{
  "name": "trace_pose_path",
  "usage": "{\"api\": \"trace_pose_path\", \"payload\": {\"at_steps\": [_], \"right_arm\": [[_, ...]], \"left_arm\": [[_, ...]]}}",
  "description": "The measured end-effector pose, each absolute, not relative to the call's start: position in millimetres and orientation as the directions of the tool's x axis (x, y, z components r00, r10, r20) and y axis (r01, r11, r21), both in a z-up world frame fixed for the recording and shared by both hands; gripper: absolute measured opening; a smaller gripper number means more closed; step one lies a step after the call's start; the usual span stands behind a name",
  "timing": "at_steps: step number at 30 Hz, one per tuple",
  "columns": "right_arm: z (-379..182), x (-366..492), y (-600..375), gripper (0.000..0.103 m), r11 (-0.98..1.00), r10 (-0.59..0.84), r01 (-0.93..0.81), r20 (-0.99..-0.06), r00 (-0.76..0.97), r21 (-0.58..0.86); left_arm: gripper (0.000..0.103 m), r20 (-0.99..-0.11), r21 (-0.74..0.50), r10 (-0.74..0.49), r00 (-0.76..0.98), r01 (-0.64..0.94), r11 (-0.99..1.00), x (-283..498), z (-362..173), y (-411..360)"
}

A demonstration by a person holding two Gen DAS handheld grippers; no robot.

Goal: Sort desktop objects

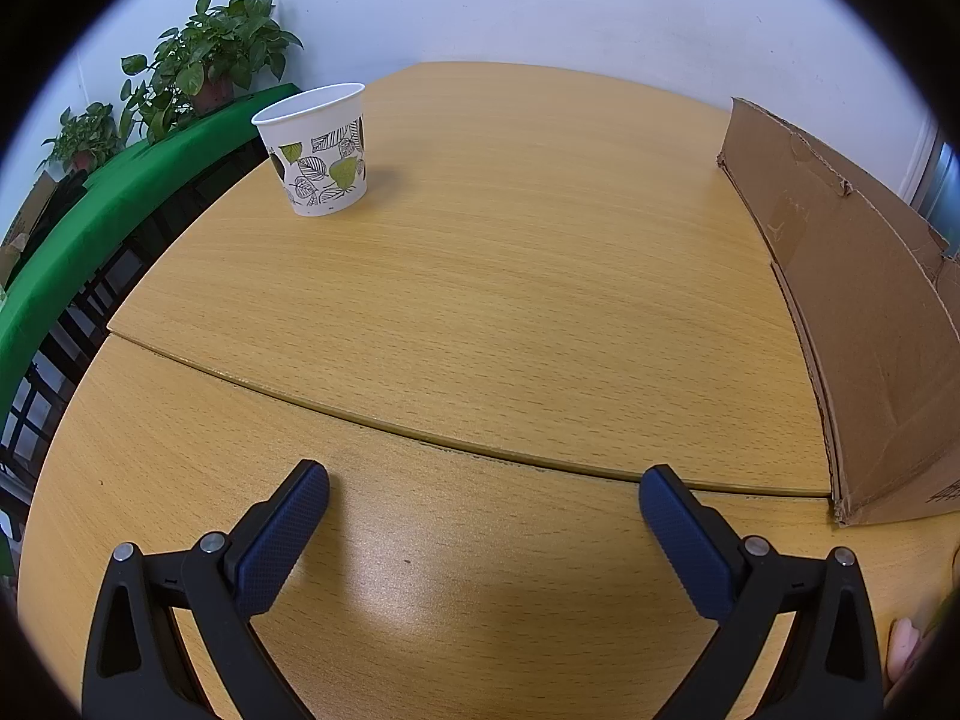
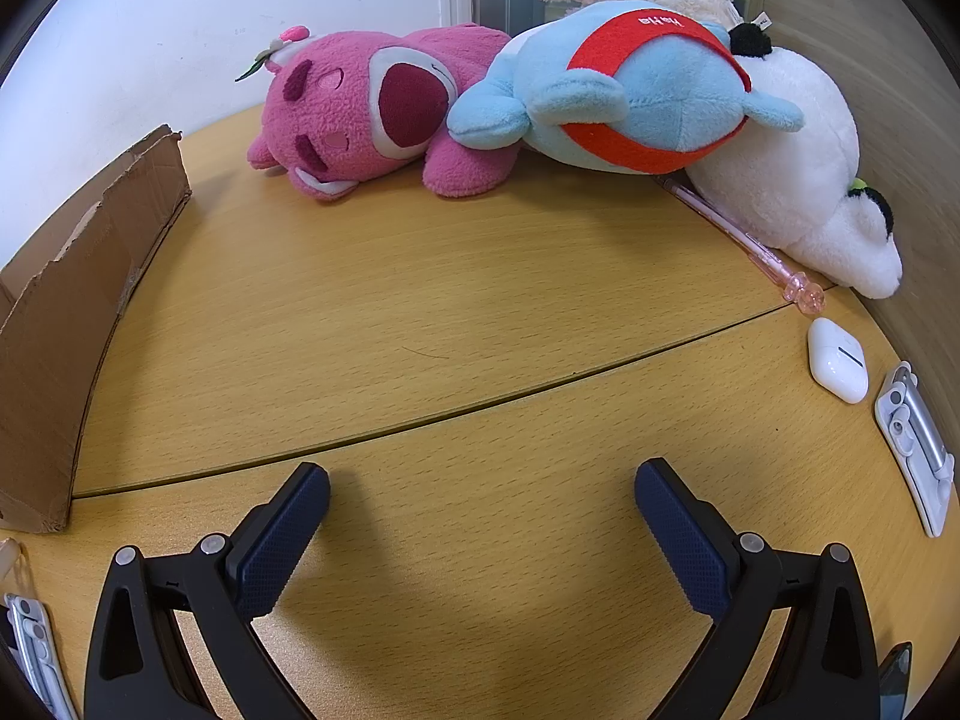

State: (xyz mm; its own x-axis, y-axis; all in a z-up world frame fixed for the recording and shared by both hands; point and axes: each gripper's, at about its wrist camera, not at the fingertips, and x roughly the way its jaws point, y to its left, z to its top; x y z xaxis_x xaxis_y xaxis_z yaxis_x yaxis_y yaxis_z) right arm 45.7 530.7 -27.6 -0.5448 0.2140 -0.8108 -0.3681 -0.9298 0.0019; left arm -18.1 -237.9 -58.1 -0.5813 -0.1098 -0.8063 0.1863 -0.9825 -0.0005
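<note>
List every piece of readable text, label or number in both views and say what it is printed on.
White stitched lettering on the red band of the blue plush: upside down and too small to read.
Dark print at the bottom corner of the cardboard box: cut off by the frame edge, unreadable.
Paper cup: leaf drawings only, no words.
Nothing else in either view carries legible text.

bright even light, soft shadows, sharp, fisheye-warped edges

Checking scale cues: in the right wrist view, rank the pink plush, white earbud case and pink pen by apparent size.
1. Pink plush, clearly largest.
2. Pink pen, long but thin.
3. White earbud case, shorter though wider; its place against the pen is unsure.
</note>
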Motion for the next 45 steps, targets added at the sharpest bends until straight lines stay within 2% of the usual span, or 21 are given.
{"api": "trace_pose_path", "payload": {"at_steps": [7,12,17,21,24,29,31,33,36,40,42,45], "right_arm": [[-24,49,530,0.103,-0.922,0.225,-0.387,-0.810,-0.541,0.002],[-25,47,535,0.103,-0.922,0.225,-0.387,-0.811,-0.541,0.002],[-33,48,542,0.103,-0.920,0.229,-0.393,-0.810,-0.540,0.002],[-30,46,545,0.103,-0.920,0.228,-0.392,-0.810,-0.539,0.002],[-34,42,543,0.103,-0.920,0.229,-0.392,-0.810,-0.539,0.001],[-33,57,534,0.103,-0.926,0.229,-0.378,-0.812,-0.536,-0.012],[-30,67,527,0.103,-0.929,0.263,-0.366,-0.805,-0.531,-0.062],[-22,78,515,0.103,-0.926,0.318,-0.355,-0.778,-0.542,-0.131],[10,96,497,0.103,-0.934,0.325,-0.327,-0.730,-0.601,-0.146],[80,119,440,0.103,-0.985,0.141,-0.174,-0.647,-0.749,-0.012],[114,130,389,0.103,-0.999,-0.012,-0.020,-0.580,-0.814,0.049],[137,145,311,0.103,-0.970,-0.244,0.210,-0.518,-0.820,0.125]], "left_arm": [[0.103,-0.817,0.004,-0.099,-0.569,0.166,-0.986,-12,-58,-234],[0.097,-0.785,0.047,-0.115,-0.609,0.127,-0.991,34,-34,-215],[0.098,-0.689,-0.087,0.040,-0.723,0.028,-0.996,103,47,-196],[0.100,-0.700,-0.237,0.275,-0.659,-0.150,-0.960,145,74,-148],[0.100,-0.728,-0.268,0.359,-0.583,-0.241,-0.933,158,55,-104],[0.100,-0.816,-0.276,0.364,-0.448,-0.251,-0.928,150,-7,-62],[0.098,-0.791,-0.377,0.453,-0.411,-0.256,-0.890,150,-19,-62],[0.097,-0.784,-0.379,0.457,-0.421,-0.260,-0.888,150,-20,-58],[0.092,-0.774,-0.414,0.485,-0.408,-0.254,-0.874,155,-25,-57],[0.090,-0.772,-0.407,0.477,-0.420,-0.249,-0.879,159,-24,-55],[0.090,-0.771,-0.409,0.476,-0.424,-0.244,-0.879,160,-24,-54],[0.088,-0.762,-0.424,0.485,-0.428,-0.236,-0.874,162,-24,-59]]}}
